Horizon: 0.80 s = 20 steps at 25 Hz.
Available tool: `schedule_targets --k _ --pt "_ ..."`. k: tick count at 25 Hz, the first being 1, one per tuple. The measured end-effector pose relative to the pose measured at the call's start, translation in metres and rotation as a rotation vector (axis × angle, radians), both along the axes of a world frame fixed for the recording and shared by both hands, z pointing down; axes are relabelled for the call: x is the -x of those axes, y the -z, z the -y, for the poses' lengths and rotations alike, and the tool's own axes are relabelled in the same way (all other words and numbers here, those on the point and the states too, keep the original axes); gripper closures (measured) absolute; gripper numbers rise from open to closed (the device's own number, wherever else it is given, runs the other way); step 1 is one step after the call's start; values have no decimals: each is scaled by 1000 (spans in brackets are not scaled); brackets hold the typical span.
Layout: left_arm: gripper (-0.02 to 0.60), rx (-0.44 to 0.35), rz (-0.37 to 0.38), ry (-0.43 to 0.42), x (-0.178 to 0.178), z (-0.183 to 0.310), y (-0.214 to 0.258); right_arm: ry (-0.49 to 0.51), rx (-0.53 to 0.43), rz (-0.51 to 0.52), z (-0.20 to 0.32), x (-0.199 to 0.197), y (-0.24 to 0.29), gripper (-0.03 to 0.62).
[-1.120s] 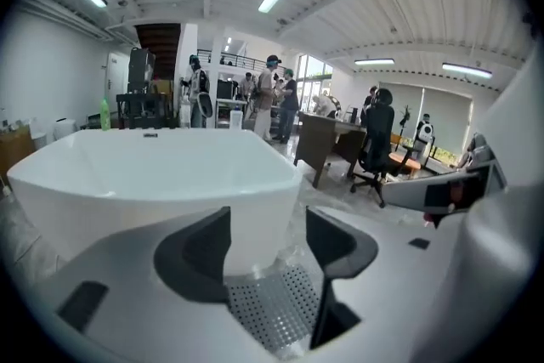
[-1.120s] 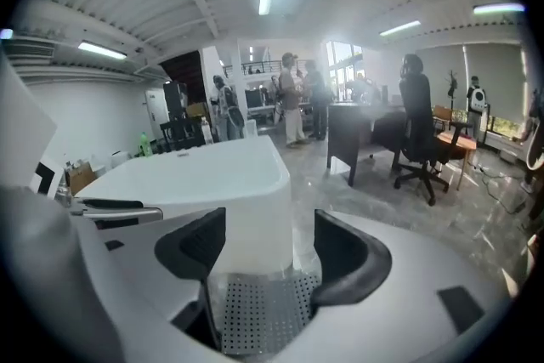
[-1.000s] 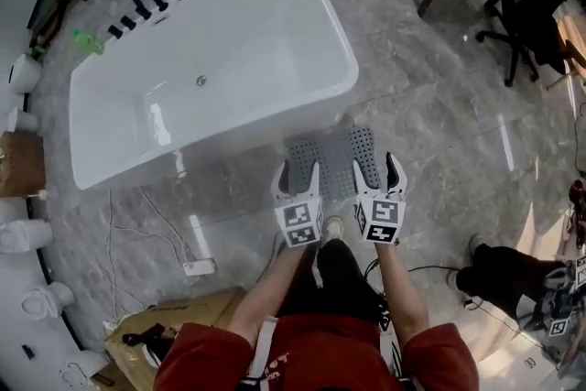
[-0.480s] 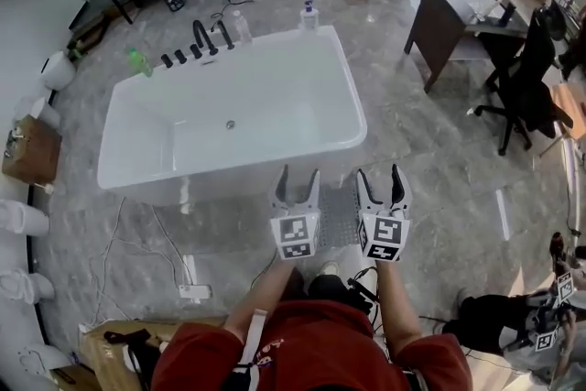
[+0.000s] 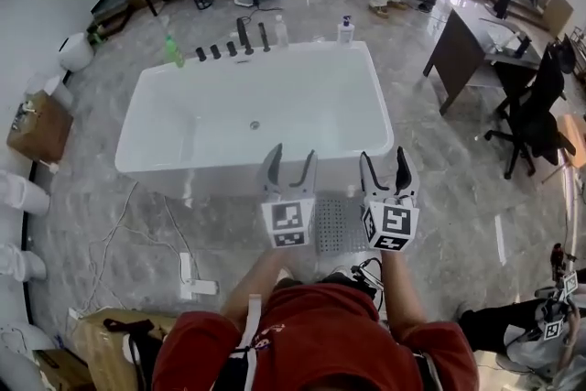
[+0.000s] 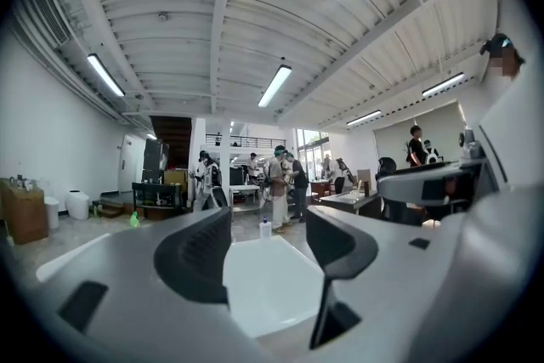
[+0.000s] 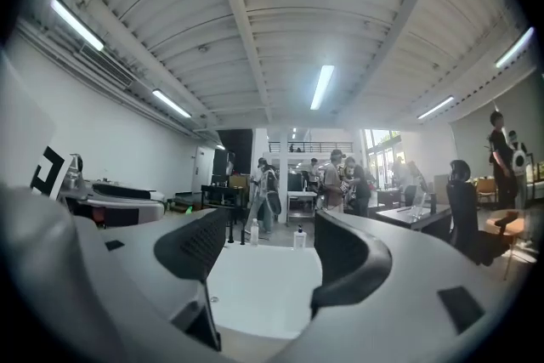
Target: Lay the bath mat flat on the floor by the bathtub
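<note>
**Change since a second ago.** Both grippers have come up from just above the mat to level with the near wall of the bathtub (image 5: 275, 105). The head view has also tipped up, from the floor to the whole tub and the room beyond. The mat has not moved: it lies in the same place by the tub's near side.

**Left gripper** (image 5: 290, 158). Jaws apart with nothing between them. Its own view (image 6: 268, 246) shows only the white tub interior through the gap.

**Right gripper** (image 5: 384, 162). Jaws likewise apart and empty (image 7: 272, 255), looking across the tub to the bottles at its far rim.

**Meaning for the task.** With both grippers empty and lifted clear, the mat appears released and the laying looks finished. This reads as the withdrawal after placement. What remains, at most, is a check that no edge is turned up.

**Bath mat** (image 5: 337, 226).
- Appearance: grey and rectangular, its surface covered in a regular pattern of small dots or holes.
- Place: on the marble floor (image 5: 137, 233), close beside the tub's near wall, toward that wall's right end and just ahead of the person's feet.
- Condition: only the strip between the two grippers shows, and that part lies flat with no visible fold. Its outer edges are hidden behind the grippers.
</note>
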<state>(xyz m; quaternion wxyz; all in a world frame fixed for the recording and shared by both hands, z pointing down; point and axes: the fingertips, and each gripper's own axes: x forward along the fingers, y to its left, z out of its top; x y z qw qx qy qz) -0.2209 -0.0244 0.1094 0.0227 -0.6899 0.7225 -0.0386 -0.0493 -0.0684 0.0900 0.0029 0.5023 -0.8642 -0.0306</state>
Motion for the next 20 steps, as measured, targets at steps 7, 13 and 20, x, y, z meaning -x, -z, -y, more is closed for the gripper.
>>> schedule_targets --k 7,13,20 --pt "310 -45 -11 44 64 -29 25 58 -51 14 -23 66 31 275" --pt "338 -53 3 20 78 -43 33 93 -73 22 -38 99 38 281" --pt "421 -101 2 35 89 -54 50 122 -78 20 -45 120 42 378"
